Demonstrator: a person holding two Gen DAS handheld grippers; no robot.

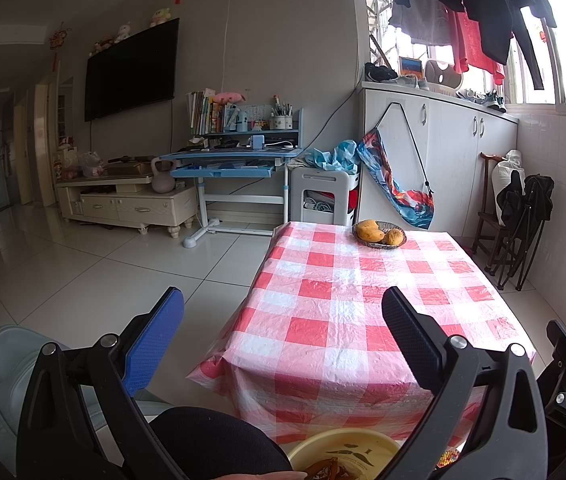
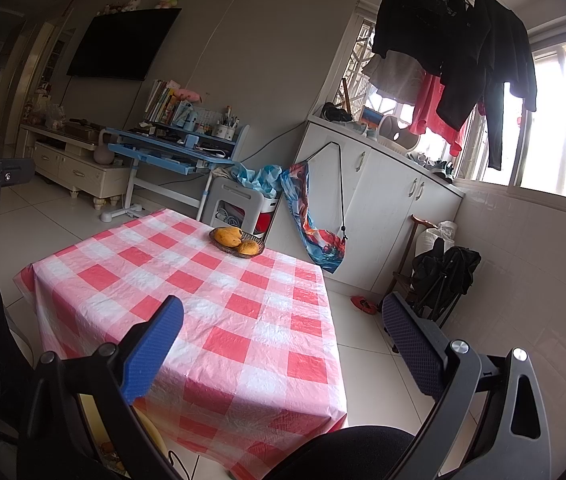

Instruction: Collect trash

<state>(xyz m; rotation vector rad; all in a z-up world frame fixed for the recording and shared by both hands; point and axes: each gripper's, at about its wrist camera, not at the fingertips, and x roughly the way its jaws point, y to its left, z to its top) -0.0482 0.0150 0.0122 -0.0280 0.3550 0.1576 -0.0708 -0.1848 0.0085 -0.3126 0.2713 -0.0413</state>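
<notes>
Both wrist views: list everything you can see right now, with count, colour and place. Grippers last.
table: one, red-and-white checked cloth, centre
fruit dish: one, dark, far end of table, holding yellow-orange fruit
yellow basin: one, low by the table's near edge, peel-like scraps inside
red item: one, on floor right of table, unclear what
desk: one, blue, against far wall
TV: one, black, wall-mounted
cabinet: one, white, under window
left gripper: open, empty
right gripper: open, empty
</notes>
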